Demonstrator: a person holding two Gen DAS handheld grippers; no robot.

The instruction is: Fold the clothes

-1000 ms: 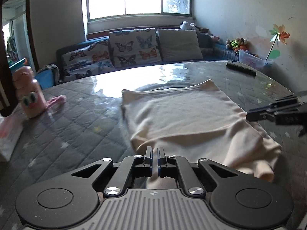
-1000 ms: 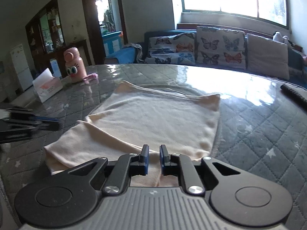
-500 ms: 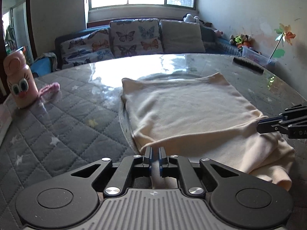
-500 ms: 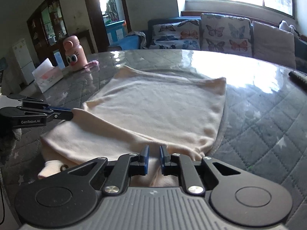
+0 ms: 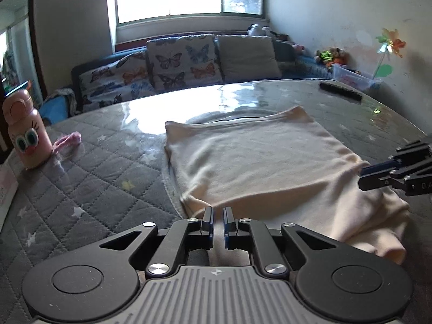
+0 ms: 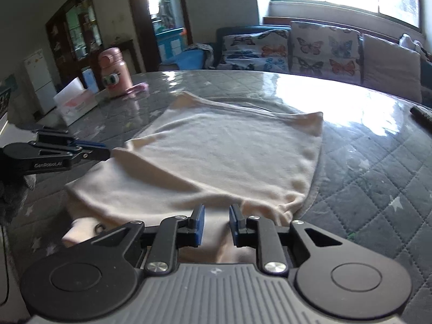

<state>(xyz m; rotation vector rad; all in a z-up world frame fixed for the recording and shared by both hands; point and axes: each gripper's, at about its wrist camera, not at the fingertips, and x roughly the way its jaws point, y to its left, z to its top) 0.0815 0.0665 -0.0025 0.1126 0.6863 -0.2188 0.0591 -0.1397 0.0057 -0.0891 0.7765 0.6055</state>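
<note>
A cream garment (image 5: 256, 162) lies on the quilted grey table (image 5: 94, 175), its near part doubled over itself. My left gripper (image 5: 218, 212) is shut on the garment's near left edge, with cloth filling the thin gap between its pads. The right wrist view shows the same left gripper (image 6: 108, 153) pinching a corner of the garment (image 6: 229, 145). My right gripper (image 6: 216, 210) sits at the near right edge. Its jaws are opening, and cloth lies loose between the parted pads. In the left wrist view the right gripper (image 5: 363, 176) reaches in from the right.
A pink bottle with cartoon eyes (image 5: 25, 135) and a small pink item (image 5: 67, 140) stand at the table's left. Beside the bottle is a tissue box (image 6: 75, 102). A black remote (image 5: 340, 91) lies far right. Behind the table is a sofa with butterfly cushions (image 5: 178, 64).
The right gripper's jaws have spread apart over the cloth. The folded near edge now lies further onto the garment, with the left gripper's tip at its corner.
</note>
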